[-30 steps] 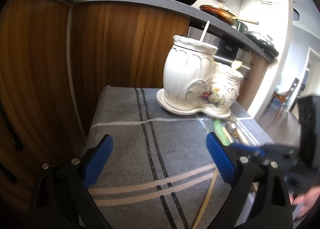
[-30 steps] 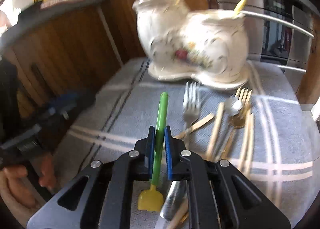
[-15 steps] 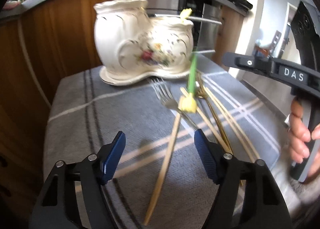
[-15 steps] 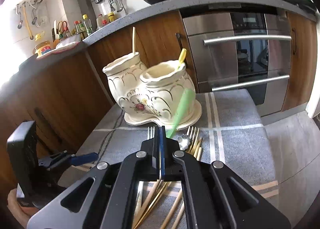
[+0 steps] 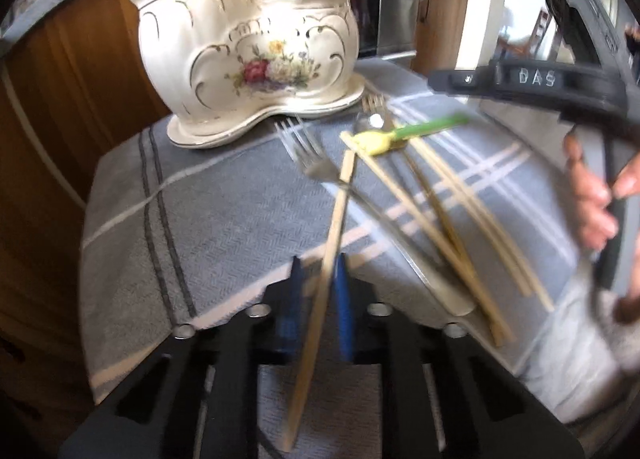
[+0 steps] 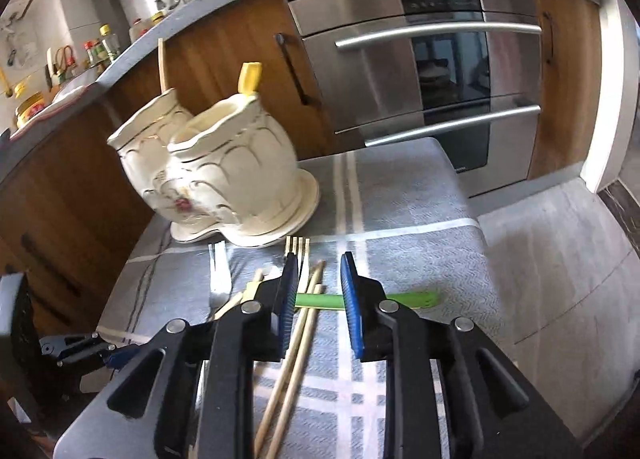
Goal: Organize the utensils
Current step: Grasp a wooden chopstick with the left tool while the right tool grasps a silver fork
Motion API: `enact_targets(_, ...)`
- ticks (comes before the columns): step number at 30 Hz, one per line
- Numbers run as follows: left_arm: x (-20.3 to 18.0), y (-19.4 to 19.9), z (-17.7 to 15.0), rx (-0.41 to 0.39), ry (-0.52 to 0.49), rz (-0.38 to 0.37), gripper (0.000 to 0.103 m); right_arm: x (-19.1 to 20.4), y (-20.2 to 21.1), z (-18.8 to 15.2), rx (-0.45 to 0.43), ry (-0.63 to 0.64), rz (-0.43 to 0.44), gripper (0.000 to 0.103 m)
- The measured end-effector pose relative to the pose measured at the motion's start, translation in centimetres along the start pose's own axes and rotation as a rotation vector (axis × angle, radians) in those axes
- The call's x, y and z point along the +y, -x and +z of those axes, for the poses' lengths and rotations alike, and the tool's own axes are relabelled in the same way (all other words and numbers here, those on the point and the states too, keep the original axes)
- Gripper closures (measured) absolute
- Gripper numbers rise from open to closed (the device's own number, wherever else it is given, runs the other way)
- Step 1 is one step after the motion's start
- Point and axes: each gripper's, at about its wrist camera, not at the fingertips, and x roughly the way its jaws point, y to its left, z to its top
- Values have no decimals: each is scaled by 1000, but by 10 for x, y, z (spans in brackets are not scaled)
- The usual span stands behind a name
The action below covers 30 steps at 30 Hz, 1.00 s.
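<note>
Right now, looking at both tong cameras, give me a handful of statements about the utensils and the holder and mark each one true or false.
1. The left tongs have a wooden chopstick between their pads. True; they are closing on it.
2. The right tongs grip the green-handled utensil. False; they are opening, and it lies on the cloth beyond their pads.
3. The ceramic holder is empty. False; a wooden stick and a yellow-tipped utensil stand in it.
4. A silver fork lies on the cloth near the holder. True.
5. All the chopsticks are already in the holder. False; several lie loose on the cloth.
</note>
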Motion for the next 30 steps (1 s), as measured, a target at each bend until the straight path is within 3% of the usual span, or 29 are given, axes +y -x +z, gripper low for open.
enact_targets(10,12,13,6,18,-4,94,96,-1,1,1,18,31,17,81)
enact_targets(14,10,21,16,-20,22,76,97,0,2,0,30,36,38,81)
enact_targets(16,3,18,16,-7,-5,82,97,7,3,-3,43,61,73,75)
enact_targets(23,9,8,1,30,29,36,97,62,-11,-29,180,286,195,72)
enact_targets(27,16,5,-2,74,15,18,97,89,-23,-34,239,384,177,72)
enact_targets(30,20,7,-1,90,-1,3,95,97,-36,-30,294,387,186,72)
